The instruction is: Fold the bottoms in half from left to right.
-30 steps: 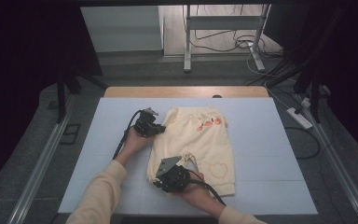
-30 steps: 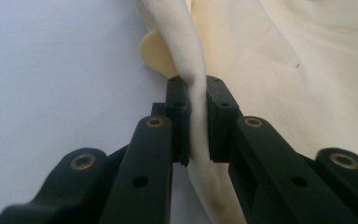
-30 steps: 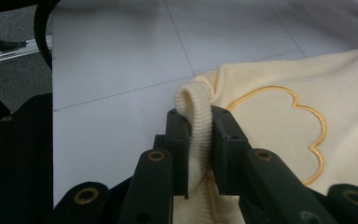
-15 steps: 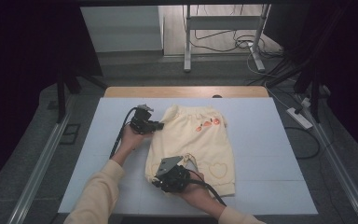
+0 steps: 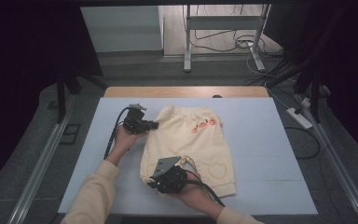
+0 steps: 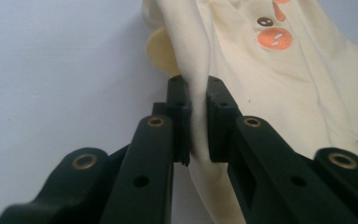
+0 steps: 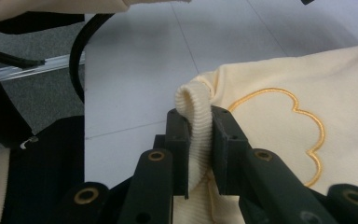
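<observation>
Left hand-held gripper (image 5: 153,125) is out at arm's length, forearm stretched up the left side, jaws pinched tight on a fold of fabric (image 6: 196,116) – right hand-held gripper (image 5: 154,185) sits close to the body, wrist bent inward, jaws clamped on a ribbed cuff (image 7: 196,135)

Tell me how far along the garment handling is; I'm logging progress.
Done: both grips are on. The left gripper pinches a fold at the cream shorts' far edge; the right gripper clamps a ribbed cuff. In hand: holding both. Left: any fold, since the shorts lie open on the table.
</observation>
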Action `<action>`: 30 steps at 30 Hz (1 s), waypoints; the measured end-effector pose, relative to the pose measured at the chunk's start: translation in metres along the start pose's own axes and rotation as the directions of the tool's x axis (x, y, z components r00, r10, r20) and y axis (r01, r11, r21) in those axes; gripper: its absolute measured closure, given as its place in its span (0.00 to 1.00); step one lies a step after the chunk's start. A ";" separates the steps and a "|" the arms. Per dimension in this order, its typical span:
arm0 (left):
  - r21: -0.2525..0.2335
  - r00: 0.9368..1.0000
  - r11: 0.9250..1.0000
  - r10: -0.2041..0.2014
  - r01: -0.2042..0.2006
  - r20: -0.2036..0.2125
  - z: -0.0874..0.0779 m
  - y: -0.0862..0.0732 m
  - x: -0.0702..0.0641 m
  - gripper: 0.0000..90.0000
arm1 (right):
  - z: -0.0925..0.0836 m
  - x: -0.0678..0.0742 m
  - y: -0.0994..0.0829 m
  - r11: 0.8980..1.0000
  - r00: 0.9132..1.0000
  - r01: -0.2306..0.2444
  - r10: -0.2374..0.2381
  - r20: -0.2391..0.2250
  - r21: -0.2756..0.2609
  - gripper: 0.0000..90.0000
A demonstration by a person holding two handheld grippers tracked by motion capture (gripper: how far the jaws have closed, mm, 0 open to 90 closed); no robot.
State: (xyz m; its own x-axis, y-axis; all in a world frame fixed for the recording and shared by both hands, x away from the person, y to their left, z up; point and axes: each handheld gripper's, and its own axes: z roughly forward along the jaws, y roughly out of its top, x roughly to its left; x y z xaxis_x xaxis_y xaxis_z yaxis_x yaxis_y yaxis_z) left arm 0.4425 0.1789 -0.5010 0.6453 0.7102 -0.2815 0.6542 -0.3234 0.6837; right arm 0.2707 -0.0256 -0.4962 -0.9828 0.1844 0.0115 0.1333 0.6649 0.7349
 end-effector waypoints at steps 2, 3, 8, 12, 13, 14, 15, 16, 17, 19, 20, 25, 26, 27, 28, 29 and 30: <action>-0.002 1.000 1.000 -0.005 0.005 0.003 -0.001 -0.001 0.001 0.91 | 0.000 0.000 0.000 1.000 1.000 -0.003 0.003 -0.003 -0.004 0.87; -0.002 1.000 1.000 -0.006 0.006 0.005 -0.001 -0.002 0.002 0.91 | 0.000 0.001 0.001 1.000 1.000 -0.003 0.003 -0.006 -0.003 0.87; -0.007 1.000 1.000 -0.007 0.007 0.010 -0.003 -0.002 0.002 0.91 | 0.001 0.001 0.001 1.000 1.000 0.003 -0.003 -0.006 0.000 0.87; -0.015 1.000 1.000 -0.002 0.003 0.010 -0.005 -0.001 0.001 0.91 | 0.000 0.001 0.001 1.000 1.000 0.002 -0.002 -0.008 -0.002 0.87; -0.017 1.000 1.000 -0.002 0.002 0.011 -0.006 -0.001 0.001 0.91 | 0.000 0.001 0.001 1.000 1.000 0.001 -0.001 -0.008 -0.002 0.87; -0.017 1.000 1.000 -0.001 0.002 0.011 -0.007 -0.001 0.001 0.91 | 0.000 0.001 0.001 1.000 1.000 0.003 -0.003 -0.007 -0.003 0.87; -0.017 1.000 1.000 -0.001 0.002 0.011 -0.007 -0.001 0.001 0.91 | 0.000 0.001 0.001 1.000 1.000 0.003 -0.003 -0.007 -0.003 0.87; -0.019 1.000 1.000 -0.004 0.004 0.012 -0.007 -0.001 0.000 0.91 | -0.001 0.001 0.002 1.000 1.000 -0.016 0.016 -0.015 -0.009 0.87; -0.020 1.000 1.000 -0.004 0.004 0.013 -0.008 -0.001 0.001 0.91 | -0.001 0.001 0.002 1.000 1.000 -0.016 0.016 -0.015 -0.009 0.87; -0.025 1.000 1.000 -0.005 0.005 0.011 -0.012 -0.001 0.001 0.91 | -0.003 0.001 0.006 0.999 0.999 -0.029 0.029 -0.027 -0.028 0.87; -0.032 1.000 0.999 -0.009 0.010 0.015 -0.014 -0.001 0.001 0.91 | -0.003 0.001 0.006 0.999 0.999 -0.029 0.029 -0.027 -0.028 0.87; -0.062 0.999 0.998 -0.014 0.016 0.029 -0.026 0.001 0.000 0.91 | -0.004 0.004 0.010 0.999 0.999 -0.011 0.010 -0.032 -0.046 0.87; -0.062 0.999 0.998 -0.014 0.016 0.030 -0.027 0.001 0.000 0.91 | -0.003 0.005 0.010 0.999 0.999 -0.008 0.006 -0.031 -0.045 0.87; -0.059 0.999 0.998 -0.014 0.016 0.028 -0.027 0.001 0.000 0.91 | -0.003 0.005 0.010 0.999 0.999 -0.009 0.007 -0.034 -0.046 0.87; -0.048 1.000 0.999 -0.016 0.017 0.023 -0.026 0.000 0.001 0.91 | -0.003 0.005 0.010 0.999 0.999 -0.006 0.005 -0.032 -0.041 0.87; -0.048 1.000 0.999 -0.016 0.017 0.023 -0.026 0.000 0.001 0.91 | -0.003 0.005 0.010 0.999 0.999 -0.006 0.005 -0.032 -0.041 0.87; -0.046 1.000 0.999 -0.018 0.019 0.023 -0.025 -0.001 0.001 0.91 | -0.002 0.006 0.010 0.999 0.999 -0.007 0.006 -0.033 -0.040 0.87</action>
State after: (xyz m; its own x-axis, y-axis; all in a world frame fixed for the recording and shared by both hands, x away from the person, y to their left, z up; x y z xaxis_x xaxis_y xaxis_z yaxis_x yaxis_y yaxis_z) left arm 0.4328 0.1960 -0.4848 0.6424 0.7012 -0.3091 0.6474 -0.2808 0.7085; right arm 0.2662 -0.0195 -0.4876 -0.9857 0.1643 0.0384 0.1354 0.6343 0.7611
